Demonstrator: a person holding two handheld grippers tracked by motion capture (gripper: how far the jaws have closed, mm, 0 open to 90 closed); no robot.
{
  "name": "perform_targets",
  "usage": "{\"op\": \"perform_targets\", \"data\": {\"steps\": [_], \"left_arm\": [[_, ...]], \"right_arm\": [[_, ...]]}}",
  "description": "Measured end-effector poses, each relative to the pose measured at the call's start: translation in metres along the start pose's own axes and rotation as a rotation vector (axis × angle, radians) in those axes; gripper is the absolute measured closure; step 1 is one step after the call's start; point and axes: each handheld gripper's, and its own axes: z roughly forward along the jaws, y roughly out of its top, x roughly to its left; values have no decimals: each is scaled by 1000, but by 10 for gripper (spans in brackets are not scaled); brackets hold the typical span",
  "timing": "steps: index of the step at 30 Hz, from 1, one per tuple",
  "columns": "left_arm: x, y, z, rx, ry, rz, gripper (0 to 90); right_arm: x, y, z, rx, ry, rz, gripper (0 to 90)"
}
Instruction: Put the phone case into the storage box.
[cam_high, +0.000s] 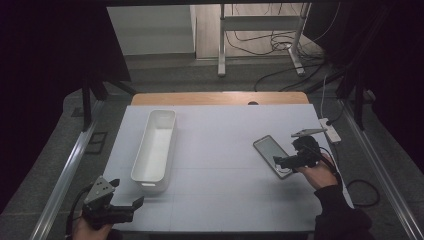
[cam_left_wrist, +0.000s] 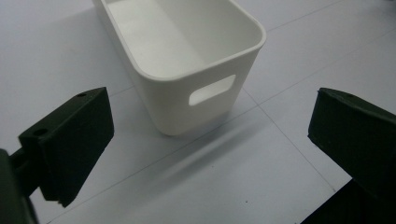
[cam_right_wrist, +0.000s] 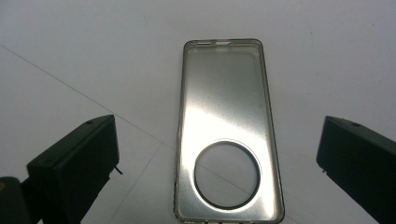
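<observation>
Left gripper (cam_high: 125, 195) sits closest to the high camera, at the table's near left corner, jaws spread wide with nothing between them. In the left gripper view it (cam_left_wrist: 210, 140) points at the end wall of the white bin, short of it, not touching.

Room: dark curtains on both sides, grey carpet floor (cam_high: 210, 75), metal stand legs (cam_high: 260, 35) at the back with loose cables (cam_high: 280, 47) on the floor around them. Aluminium rails (cam_high: 65, 175) run along both table sides.

Table (cam_high: 225, 150): white top with faint grid lines, wooden edge strip (cam_high: 220, 98) along the far side. Power strip (cam_high: 330, 130) lies at the far right edge.

White bin (cam_high: 155, 145): long rectangular tub, empty, left half of the table, long axis running near-to-far. Slot handle cut into the near end wall (cam_left_wrist: 212, 89).

Right gripper (cam_high: 280, 162): right side of the table, low over the phone case, jaws wide open. In the right gripper view (cam_right_wrist: 217, 154) the case lies between the two jaws with clear gaps on both sides; neither touches it.

Phone case (cam_high: 272, 155): clear, dark-rimmed, lying flat on the table, inside face up, right of centre and well apart from the bin. Large round camera cutout (cam_right_wrist: 227, 173) at the end nearest the gripper.
</observation>
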Motion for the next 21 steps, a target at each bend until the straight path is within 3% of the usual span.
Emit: {"op": "perform_targets", "data": {"steps": [11, 18, 21], "left_arm": [[0, 0, 0, 1, -1, 3, 12], [0, 0, 0, 2, -2, 4, 13], [0, 0, 0, 2, -2, 3, 13]], "right_arm": [[-2, 9, 12, 36, -13, 3, 0], [-3, 17, 19, 62, 18, 39, 3], [-3, 20, 21, 63, 16, 32, 59]]}}
